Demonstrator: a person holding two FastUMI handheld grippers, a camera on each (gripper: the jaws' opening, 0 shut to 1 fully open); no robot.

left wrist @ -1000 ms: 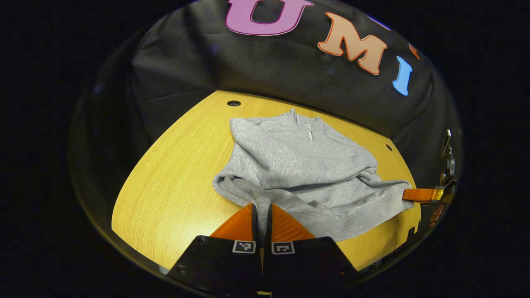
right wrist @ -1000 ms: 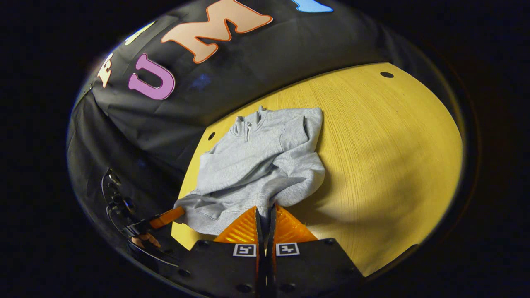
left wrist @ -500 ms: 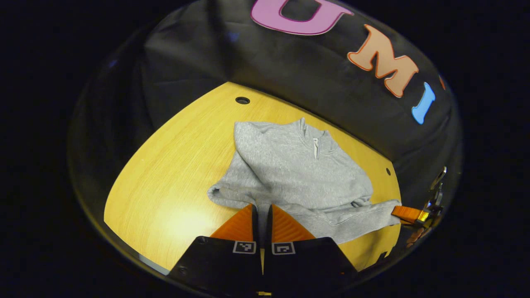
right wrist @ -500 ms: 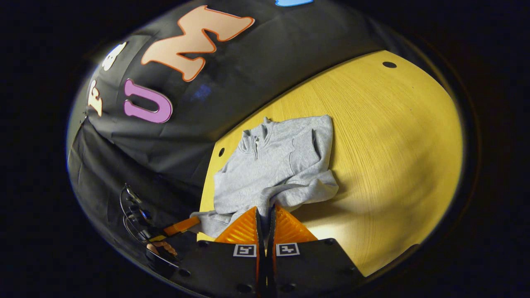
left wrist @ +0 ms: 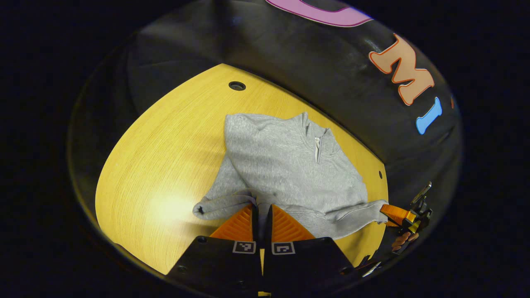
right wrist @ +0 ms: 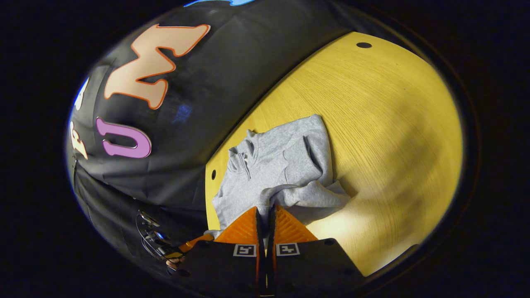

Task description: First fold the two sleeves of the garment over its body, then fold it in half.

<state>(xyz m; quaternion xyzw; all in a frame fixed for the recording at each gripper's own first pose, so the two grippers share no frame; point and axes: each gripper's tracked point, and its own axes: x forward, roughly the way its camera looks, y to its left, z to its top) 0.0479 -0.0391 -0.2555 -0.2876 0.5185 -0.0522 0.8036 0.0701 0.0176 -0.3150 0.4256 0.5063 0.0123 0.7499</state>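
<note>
Left tongs [left wrist: 261, 215] clamped on the hem of the grey quarter-zip sweatshirt [left wrist: 290, 165], both fingers pressing fabric, at the hem's left corner. Right tongs [right wrist: 265, 217] likewise pinched shut on the hem at the opposite corner; they also show far right in the left gripper view [left wrist: 391, 210], with fingers of the person's hand [left wrist: 401, 241] just below.

Sweatshirt lies on the yellow wood-grain counter [left wrist: 165, 157], near its back edge by the black cloth wall. Long axis runs hem-to-collar, collar [left wrist: 316, 132] and short zip pointing away toward the wall, hem nearest the tongs and lifted off the counter. Both sleeves folded over the body. Left hem corner sags in a loose roll [left wrist: 215, 206] beside the left tongs. Round hole in the counter [left wrist: 237, 85] at back left.
</note>
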